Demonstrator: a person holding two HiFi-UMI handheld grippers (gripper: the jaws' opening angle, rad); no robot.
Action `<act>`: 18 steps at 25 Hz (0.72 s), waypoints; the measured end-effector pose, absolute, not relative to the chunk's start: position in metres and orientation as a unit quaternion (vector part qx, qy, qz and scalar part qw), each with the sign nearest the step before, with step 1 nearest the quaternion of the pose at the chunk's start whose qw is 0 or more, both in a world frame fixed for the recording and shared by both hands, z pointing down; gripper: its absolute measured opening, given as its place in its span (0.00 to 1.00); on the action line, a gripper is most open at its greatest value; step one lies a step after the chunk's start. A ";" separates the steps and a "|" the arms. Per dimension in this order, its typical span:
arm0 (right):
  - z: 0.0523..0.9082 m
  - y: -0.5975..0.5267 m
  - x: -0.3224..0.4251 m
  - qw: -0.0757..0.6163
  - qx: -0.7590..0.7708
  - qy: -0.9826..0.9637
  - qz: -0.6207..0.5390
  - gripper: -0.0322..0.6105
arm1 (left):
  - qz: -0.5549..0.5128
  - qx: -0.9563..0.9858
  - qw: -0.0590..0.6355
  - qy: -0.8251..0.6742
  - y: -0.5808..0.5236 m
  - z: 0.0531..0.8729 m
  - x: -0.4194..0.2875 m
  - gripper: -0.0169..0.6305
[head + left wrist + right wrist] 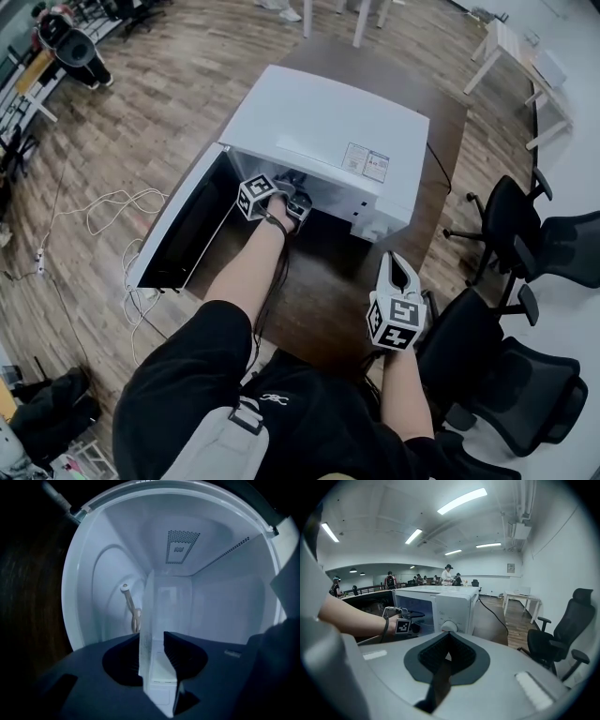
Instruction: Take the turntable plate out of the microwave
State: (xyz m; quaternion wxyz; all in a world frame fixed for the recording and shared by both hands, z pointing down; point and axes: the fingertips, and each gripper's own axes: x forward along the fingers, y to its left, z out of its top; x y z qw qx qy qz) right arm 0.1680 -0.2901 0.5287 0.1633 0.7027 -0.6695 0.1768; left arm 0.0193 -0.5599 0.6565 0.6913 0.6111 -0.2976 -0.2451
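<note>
The white microwave [328, 122] stands on a dark wooden table [319, 300] with its door [178, 225] swung open to the left. My left gripper [292, 206] reaches into the cavity mouth. In the left gripper view the clear glass turntable plate [154, 606] shows edge-on, and my left gripper [157, 637] is shut on its rim. The plate stands away from the cavity's round floor recess, where a small beige drive hub [133, 611] is bare. My right gripper [397, 262] hovers over the table's front right, shut on nothing [447, 637]. The head view hides the plate.
Black office chairs [525, 234] stand close to the table's right side. White cables [112, 206] trail on the wooden floor left of the door. The microwave's control knob [449, 626] faces my right gripper. Several people stand far back in the room.
</note>
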 end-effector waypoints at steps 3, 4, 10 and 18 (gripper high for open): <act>0.528 -0.290 0.171 0.165 0.703 -0.669 0.176 0.06 | -0.248 0.603 0.694 -0.307 -0.560 0.660 0.022 0.08; 0.528 -0.289 0.172 0.166 0.704 -0.668 0.176 0.06 | -0.251 0.600 0.694 -0.309 -0.559 0.661 0.022 0.06; 0.527 -0.287 0.177 0.166 0.706 -0.666 0.174 0.06 | -0.295 0.593 0.691 -0.289 -0.558 0.653 0.019 0.07; 0.519 -0.286 0.169 0.151 0.699 -0.677 0.174 0.06 | -0.308 0.610 0.678 -0.271 -0.548 0.641 0.010 0.08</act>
